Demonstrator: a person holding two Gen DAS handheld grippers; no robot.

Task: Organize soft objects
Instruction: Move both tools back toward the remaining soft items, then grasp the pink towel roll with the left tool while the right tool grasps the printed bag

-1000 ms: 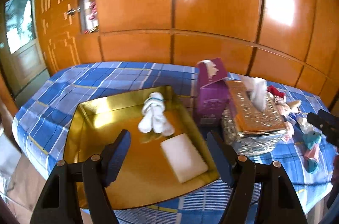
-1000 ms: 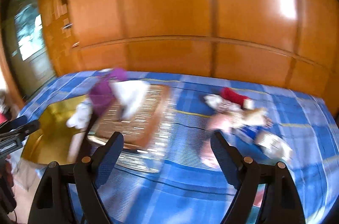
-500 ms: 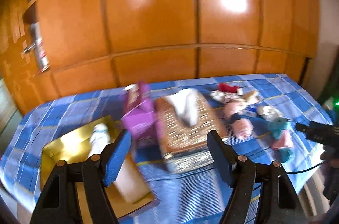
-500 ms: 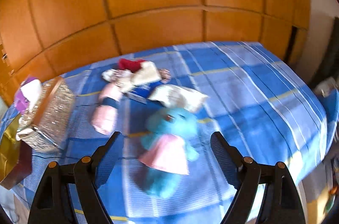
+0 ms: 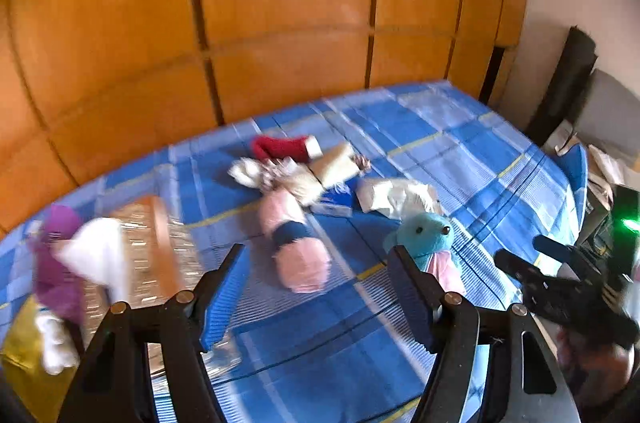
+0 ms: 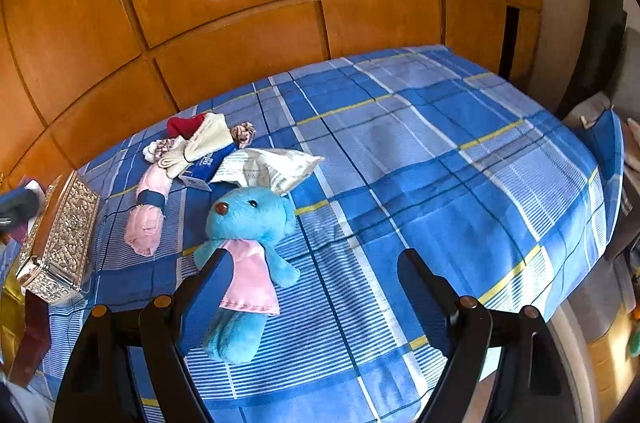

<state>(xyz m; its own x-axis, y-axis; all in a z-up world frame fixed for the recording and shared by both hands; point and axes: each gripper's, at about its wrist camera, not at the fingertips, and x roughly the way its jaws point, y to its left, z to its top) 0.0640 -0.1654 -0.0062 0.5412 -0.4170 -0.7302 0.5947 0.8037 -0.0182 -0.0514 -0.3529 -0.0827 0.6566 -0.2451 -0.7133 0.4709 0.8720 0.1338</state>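
A blue plush toy in a pink dress (image 6: 244,251) lies on the blue checked bedspread (image 6: 420,183); it also shows in the left wrist view (image 5: 430,243). Beyond it lie a rolled pink cloth with a dark band (image 6: 146,213) (image 5: 296,243), a white printed pouch (image 6: 272,163), a cream cloth (image 6: 208,139) and a red sock (image 6: 184,125) (image 5: 280,146). My right gripper (image 6: 316,303) is open and empty, with its left finger just in front of the plush. My left gripper (image 5: 318,295) is open and empty above the bed, near the pink roll.
A silver embossed tissue box (image 6: 60,235) (image 5: 160,255) stands at the left, with a purple box (image 5: 60,275) beside it and a gold tray (image 5: 24,375) at the far left. Wooden wardrobe doors (image 6: 240,3) stand behind the bed. The bed edge drops off at the right.
Both grippers have swung to the right, from the gold tray and tissue boxes toward the pile of soft items. The plush now lies by the right gripper's left finger. Both stayed open.
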